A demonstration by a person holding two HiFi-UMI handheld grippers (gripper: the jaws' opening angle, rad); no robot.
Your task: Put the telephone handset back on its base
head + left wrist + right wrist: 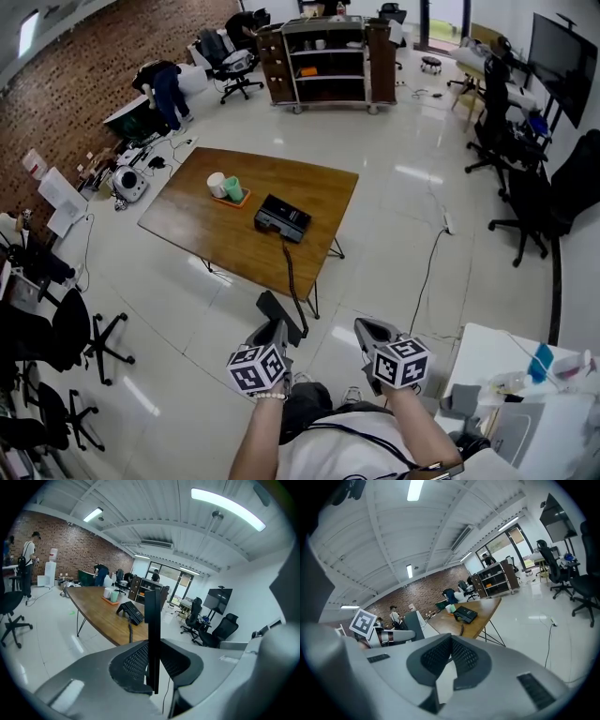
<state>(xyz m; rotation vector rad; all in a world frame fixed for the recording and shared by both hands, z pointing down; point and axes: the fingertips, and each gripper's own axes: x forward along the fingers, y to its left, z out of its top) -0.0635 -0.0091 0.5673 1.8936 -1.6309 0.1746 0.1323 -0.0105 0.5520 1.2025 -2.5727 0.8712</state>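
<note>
Though small overhead, handset (152, 620) (black) mid-jaws.

We are holding the handset (279, 317) in the left gripper (272, 330), just short of the near edge of the table (216, 232). The telephone base (282, 217) is sitting mid-table, with two cups (225, 187) on a tray (234, 200) just left of it and its cord (289, 272) trailing over that edge. A shelving cart (328, 56) is standing beyond the table.

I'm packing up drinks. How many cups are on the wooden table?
2: a white cup and a green cup, side by side on the orange tray, left of the phone base. None look hidden.
</note>
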